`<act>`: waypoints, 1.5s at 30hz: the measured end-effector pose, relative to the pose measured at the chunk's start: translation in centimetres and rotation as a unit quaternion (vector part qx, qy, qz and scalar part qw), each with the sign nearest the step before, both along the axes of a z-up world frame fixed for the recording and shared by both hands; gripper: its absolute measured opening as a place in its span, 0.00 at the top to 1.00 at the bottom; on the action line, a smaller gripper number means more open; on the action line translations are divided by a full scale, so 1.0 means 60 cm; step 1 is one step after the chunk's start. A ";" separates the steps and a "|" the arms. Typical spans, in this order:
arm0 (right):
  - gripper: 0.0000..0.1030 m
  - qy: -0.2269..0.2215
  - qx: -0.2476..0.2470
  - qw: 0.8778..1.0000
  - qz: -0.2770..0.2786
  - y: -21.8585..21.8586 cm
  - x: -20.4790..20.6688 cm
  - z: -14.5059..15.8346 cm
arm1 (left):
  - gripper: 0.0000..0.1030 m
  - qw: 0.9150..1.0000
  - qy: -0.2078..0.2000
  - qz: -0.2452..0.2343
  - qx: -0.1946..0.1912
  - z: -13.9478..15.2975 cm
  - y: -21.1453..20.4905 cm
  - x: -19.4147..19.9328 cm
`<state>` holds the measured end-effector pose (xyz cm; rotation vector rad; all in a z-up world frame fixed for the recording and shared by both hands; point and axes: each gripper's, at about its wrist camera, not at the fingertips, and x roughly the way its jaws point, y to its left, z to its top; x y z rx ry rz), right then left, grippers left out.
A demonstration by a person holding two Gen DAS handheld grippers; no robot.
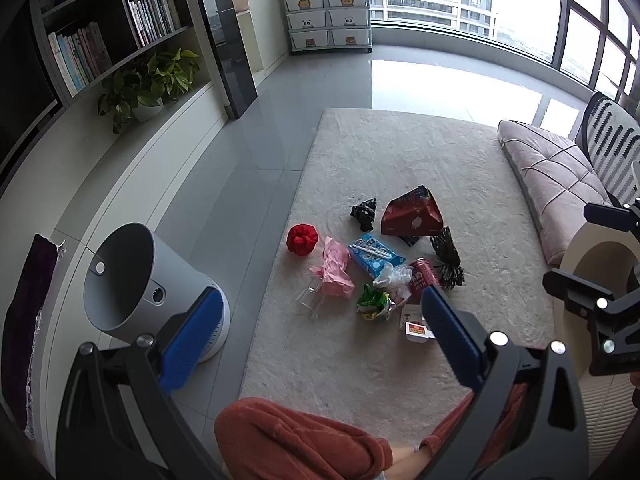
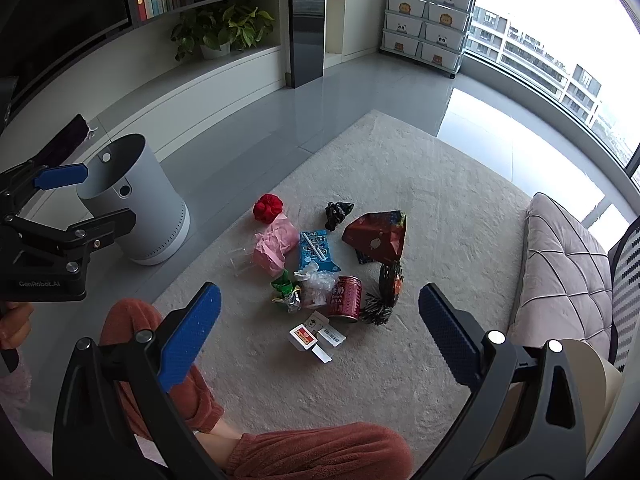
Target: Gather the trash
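Note:
A pile of trash lies on the cream rug [image 1: 400, 360]: a red ball [image 1: 302, 239], pink paper [image 1: 336, 270], a blue carton [image 1: 372, 258], a red can [image 1: 424, 274], a green wrapper [image 1: 374, 303], a dark red box [image 1: 412, 214] and a small card box [image 1: 416, 330]. The pile also shows in the right wrist view, with the red can [image 2: 344, 298] and pink paper [image 2: 274, 250]. A grey open bin [image 1: 132, 276] stands on the floor left of the rug, also in the right wrist view [image 2: 132, 200]. My left gripper [image 1: 320, 304] and right gripper [image 2: 320, 304] are open, empty, above the pile.
A pink floor cushion [image 1: 560, 184] lies along the rug's right side. A shelf wall with books and a potted plant [image 1: 152, 84] runs on the left. White drawers [image 1: 328, 10] stand at the far window. The person's red-clad legs [image 1: 300, 440] are just below the grippers.

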<state>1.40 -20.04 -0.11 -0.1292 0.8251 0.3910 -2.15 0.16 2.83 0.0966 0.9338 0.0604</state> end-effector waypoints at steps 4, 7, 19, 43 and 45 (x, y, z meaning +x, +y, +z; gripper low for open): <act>0.07 -0.002 0.002 1.000 0.000 -0.001 -0.005 0.002 | 0.04 1.000 -0.001 0.000 0.001 0.001 0.000 -0.003; 0.07 -0.003 0.002 1.000 0.000 -0.001 -0.007 0.003 | 0.04 1.000 -0.001 0.000 0.001 0.002 0.000 -0.003; 0.07 -0.005 0.003 1.000 0.000 0.001 -0.011 0.004 | 0.04 1.000 -0.001 0.000 0.001 0.002 -0.001 -0.005; 0.07 -0.002 0.006 1.000 0.015 0.008 -0.028 -0.013 | 0.04 1.000 0.002 -0.004 0.004 -0.005 -0.001 -0.023; 0.07 -0.001 0.006 1.000 0.017 0.009 -0.026 -0.015 | 0.04 1.000 0.004 -0.004 0.003 -0.006 -0.002 -0.021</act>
